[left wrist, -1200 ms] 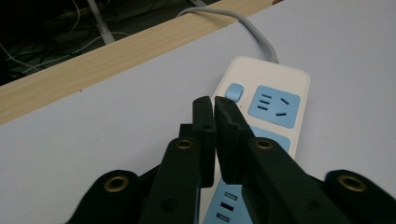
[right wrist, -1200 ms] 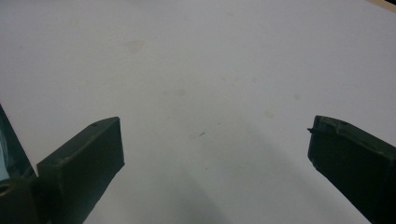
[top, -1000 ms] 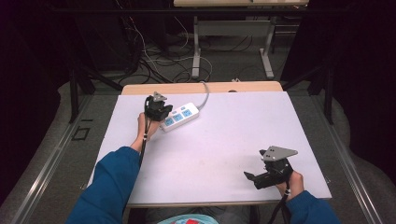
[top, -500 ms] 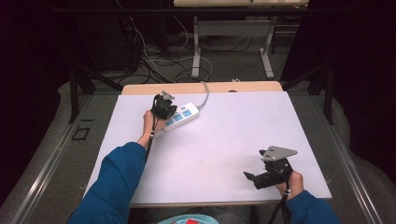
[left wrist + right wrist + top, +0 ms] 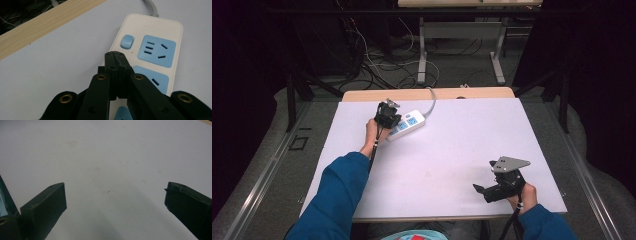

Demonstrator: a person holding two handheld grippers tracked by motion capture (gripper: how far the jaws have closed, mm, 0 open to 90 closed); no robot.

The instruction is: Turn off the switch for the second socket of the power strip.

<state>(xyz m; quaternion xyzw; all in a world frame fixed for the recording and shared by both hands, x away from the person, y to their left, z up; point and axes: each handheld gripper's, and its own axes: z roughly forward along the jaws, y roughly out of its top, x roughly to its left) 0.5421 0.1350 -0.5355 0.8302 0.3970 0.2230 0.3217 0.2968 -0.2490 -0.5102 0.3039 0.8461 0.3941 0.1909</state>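
Observation:
A white power strip (image 5: 409, 122) (image 5: 152, 50) with blue sockets lies near the table's far edge, its grey cable (image 5: 431, 100) running off the back. My left gripper (image 5: 388, 116) (image 5: 115, 54) is shut with nothing in it, its tip just over the strip's left edge, close below the blue switch (image 5: 127, 41). My right gripper (image 5: 484, 190) (image 5: 115, 200) rests near the front right of the table, jaws wide open over bare white surface.
The white tabletop (image 5: 452, 150) has a wooden strip (image 5: 427, 93) (image 5: 47, 22) along its far edge. Beyond it are cables on the floor (image 5: 382, 65) and a metal table frame (image 5: 462, 35). Blue sleeves (image 5: 337, 200) come in from the bottom.
My left gripper has moved right and slightly forward onto the power strip's left end. The right gripper has stayed still.

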